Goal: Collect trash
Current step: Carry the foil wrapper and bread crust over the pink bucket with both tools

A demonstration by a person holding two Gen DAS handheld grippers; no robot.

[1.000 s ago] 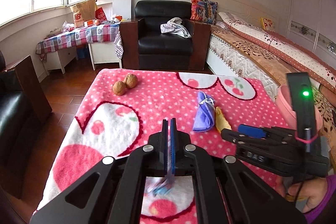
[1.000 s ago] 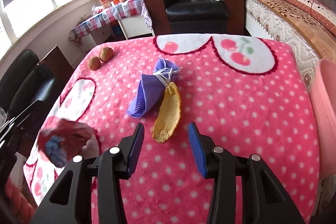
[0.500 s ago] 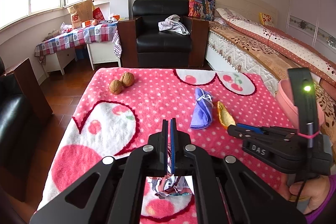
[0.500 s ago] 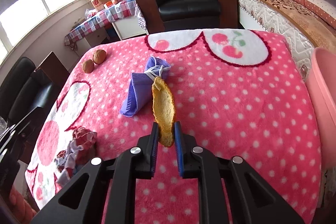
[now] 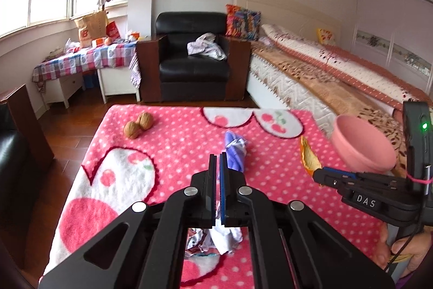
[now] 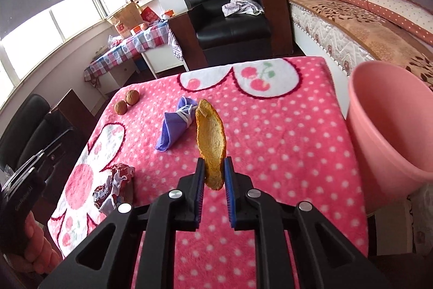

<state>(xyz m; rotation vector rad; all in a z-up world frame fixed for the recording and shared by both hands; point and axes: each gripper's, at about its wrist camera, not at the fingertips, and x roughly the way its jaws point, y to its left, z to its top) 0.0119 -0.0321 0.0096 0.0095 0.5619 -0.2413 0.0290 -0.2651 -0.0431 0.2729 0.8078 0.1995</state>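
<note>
One tabletop [image 6: 284,153] under pink dotted cloth. One pink bin [image 6: 389,126] right of the right hand-held gripper [image 6: 214,175], pinching one orange peel [image 6: 210,137] aloft. Left hand-held gripper [image 5: 218,167] closed, empty, above one crumpled wrapper [image 6: 115,188]. One purple mask [image 6: 173,126] ahead. Two walnuts [image 6: 126,101] far left.

Right claw [image 6: 213,172] pinching orange peel [image 6: 210,137], possibly citrus, beside pink bin [image 6: 389,126]

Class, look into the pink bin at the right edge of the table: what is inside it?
The pink bin shows only bare pink inner wall in the right wrist view. Its bottom is hidden by the near rim, so contents there cannot be told. The orange peel is outside it, gripped in the right tool.
</note>
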